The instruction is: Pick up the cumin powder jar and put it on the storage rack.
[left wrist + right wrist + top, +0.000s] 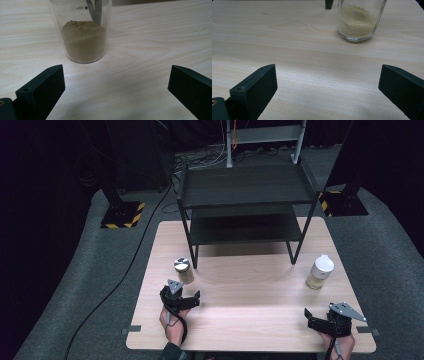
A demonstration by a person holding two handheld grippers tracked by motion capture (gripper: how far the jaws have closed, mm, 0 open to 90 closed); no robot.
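In the high view, the left gripper (186, 296) sits at the lower left of the pale wooden desk (250, 290), its jaws spread apart and empty, just below a small jar (183, 270) with a silver lid. At the lower right, the right gripper (316, 316) rests near the desk's front edge, jaws also released, well below a jar with a white cap (320, 272). A black two-tier shelf (245, 187) stands at the upper middle of the frame. In the left gripper view, the small jar (83, 32) stands at the upper left, holding brownish powder, apart from both black jaws at the bottom corners. In the right gripper view, the white-capped jar (359, 20) of yellowish grains stands at the upper right, apart from the wide-open jaws.
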